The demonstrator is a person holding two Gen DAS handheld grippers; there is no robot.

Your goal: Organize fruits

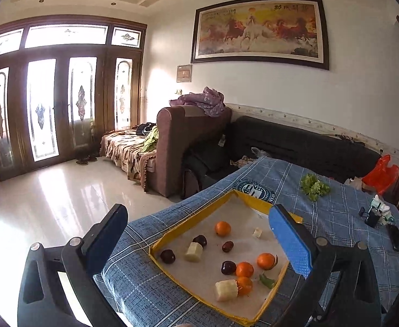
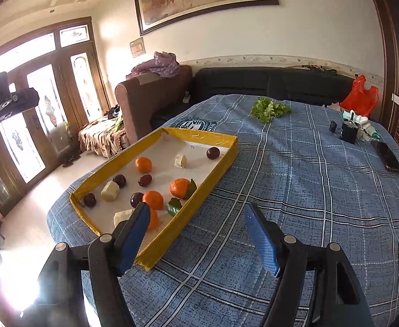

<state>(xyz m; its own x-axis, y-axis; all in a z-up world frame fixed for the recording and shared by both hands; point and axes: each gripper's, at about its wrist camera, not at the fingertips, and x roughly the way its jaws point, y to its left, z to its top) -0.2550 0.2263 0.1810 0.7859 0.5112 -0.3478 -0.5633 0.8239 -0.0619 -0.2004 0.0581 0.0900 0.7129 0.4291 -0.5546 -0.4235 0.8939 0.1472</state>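
Tray: I take the yellow-rimmed tray (image 2: 213, 138) on the blue plaid cloth (image 2: 294, 190) as my landmark; every fruit I can see lies inside it.
Oranges: four, one alone toward the tray's far end (image 2: 143, 164), three bunched at the near end (image 2: 153, 199), one with a leaf (image 2: 180, 187).
Dark fruits: five, scattered; one in the far right corner (image 2: 213, 153), one by the near left wall (image 2: 89, 199).
Pale chunks: three, mixed among the rest (image 2: 110, 190).
Sorting: kinds lie intermingled, not grouped, so I judge the organizing is still wanted.
Left gripper (image 1: 199, 242): fingers spread wide, nothing between them, hanging above the tray's near end.
Right gripper (image 2: 196, 234): also wide and empty, just outside the tray's near right wall.
How I would work: come straight down on a fruit that stands apart, straddle its widest part, and squeeze gently, since round fruit will likely roll off the pads.
Caution: the near cluster is tight; a finger could nudge neighbours.
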